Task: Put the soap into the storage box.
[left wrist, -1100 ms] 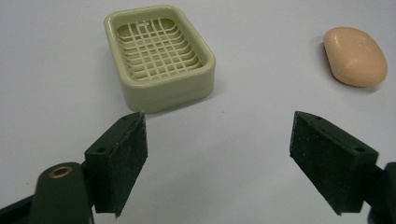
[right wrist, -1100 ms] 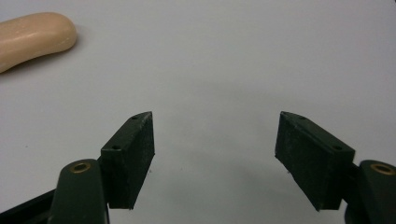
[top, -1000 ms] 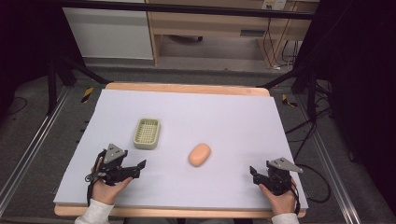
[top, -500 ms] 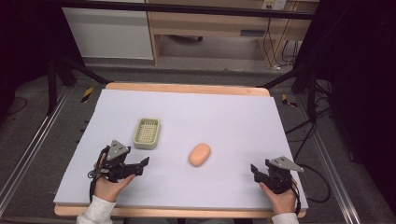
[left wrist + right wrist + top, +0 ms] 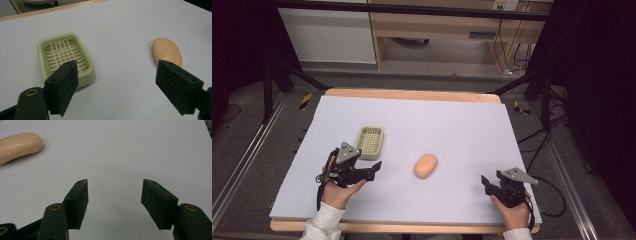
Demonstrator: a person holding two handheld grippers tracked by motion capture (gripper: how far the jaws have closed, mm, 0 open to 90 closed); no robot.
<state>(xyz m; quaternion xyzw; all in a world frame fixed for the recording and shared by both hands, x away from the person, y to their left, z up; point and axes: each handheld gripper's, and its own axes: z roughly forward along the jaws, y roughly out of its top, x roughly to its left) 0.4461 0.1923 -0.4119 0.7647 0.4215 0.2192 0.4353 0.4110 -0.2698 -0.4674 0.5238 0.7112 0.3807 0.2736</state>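
High view: a person's two hands, entering from the near edge of the desk (image 5: 462, 120), each hold a black two-jaw gripper over its pale lavender surface. The left gripper (image 5: 373, 170) hovers near the near-left corner, just beside the near end of a pale green soap dish (image 5: 370, 142), its jaws spread wide and holding nothing. The right gripper (image 5: 485, 183) sits close to the near-right corner, its jaws also parted and empty. A peach-coloured bar of soap (image 5: 426, 165) lies on the bare desk between the two grippers, nearer the left one and apart from the dish.

Left gripper view: the slatted soap dish (image 5: 65, 58), empty, lies beyond the left-hand jaw, while the soap (image 5: 166, 51) lies beyond the right-hand jaw; bare surface shows in the wide gap between them.

Right gripper view: the jaws stand apart over bare desk, with the soap (image 5: 18, 146) at the upper left, well clear of them. A wooden rim borders the desk's far edge.
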